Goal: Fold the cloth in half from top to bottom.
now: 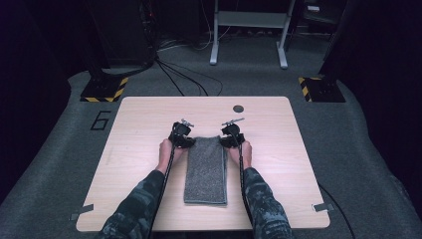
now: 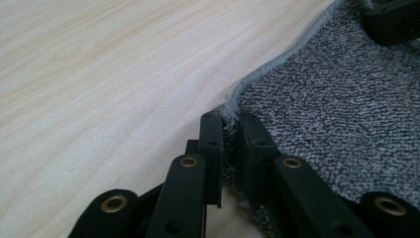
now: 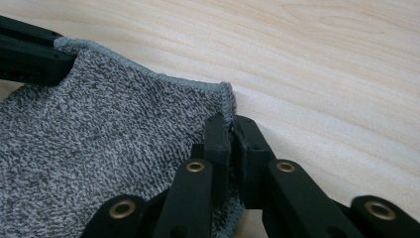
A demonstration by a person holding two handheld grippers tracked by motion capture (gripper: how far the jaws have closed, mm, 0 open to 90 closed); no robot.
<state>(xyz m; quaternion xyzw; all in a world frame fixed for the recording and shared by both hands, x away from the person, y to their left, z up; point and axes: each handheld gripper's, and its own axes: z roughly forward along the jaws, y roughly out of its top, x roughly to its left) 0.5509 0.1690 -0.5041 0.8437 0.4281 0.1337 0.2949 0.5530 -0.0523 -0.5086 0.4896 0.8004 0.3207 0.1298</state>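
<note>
Pinching one grey towel (image 1: 206,169) at its two far corners, one gripper on each.

One towel, two grippers, one table (image 1: 134,149): the towel lies as a long folded strip down the middle of the table. Left gripper (image 2: 229,124) has its jaws clamped on the far left corner, cloth squeezed between them; right gripper (image 3: 231,126) is closed on the far right corner the same way. Both hands rest on the wood just beside the towel's long edges.
</note>
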